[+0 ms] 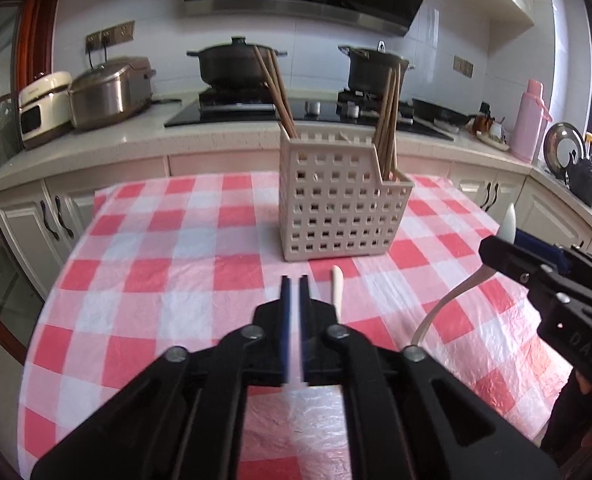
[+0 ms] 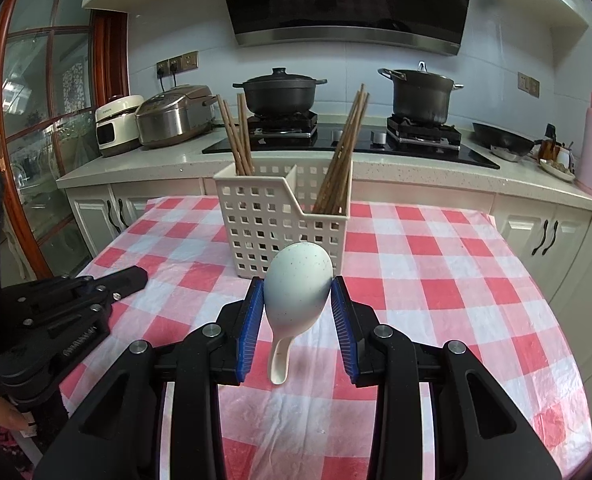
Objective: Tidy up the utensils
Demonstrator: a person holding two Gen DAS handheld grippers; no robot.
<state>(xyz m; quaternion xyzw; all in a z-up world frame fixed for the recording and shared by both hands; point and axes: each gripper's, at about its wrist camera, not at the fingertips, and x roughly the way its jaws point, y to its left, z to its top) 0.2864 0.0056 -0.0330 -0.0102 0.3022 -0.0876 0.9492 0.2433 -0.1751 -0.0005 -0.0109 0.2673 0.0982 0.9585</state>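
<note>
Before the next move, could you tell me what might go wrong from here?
1. The right gripper holds the spoon by its rounded bowl, handle hanging down; it could slip or swing.
2. Chopsticks lean across the caddy; inserting the spoon may knock them.
3. The left gripper is beside another white utensil and could nudge it.

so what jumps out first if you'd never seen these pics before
Most striking is the pale speckled spoon, held bowl-up between the blue pads of the right hand-held gripper over the red-and-white checked tablecloth. Just beyond it stands a white perforated utensil basket with brown chopsticks leaning out of both ends. The left hand-held gripper hovers nearly closed and empty beside a white utensil handle lying on the cloth.
</note>
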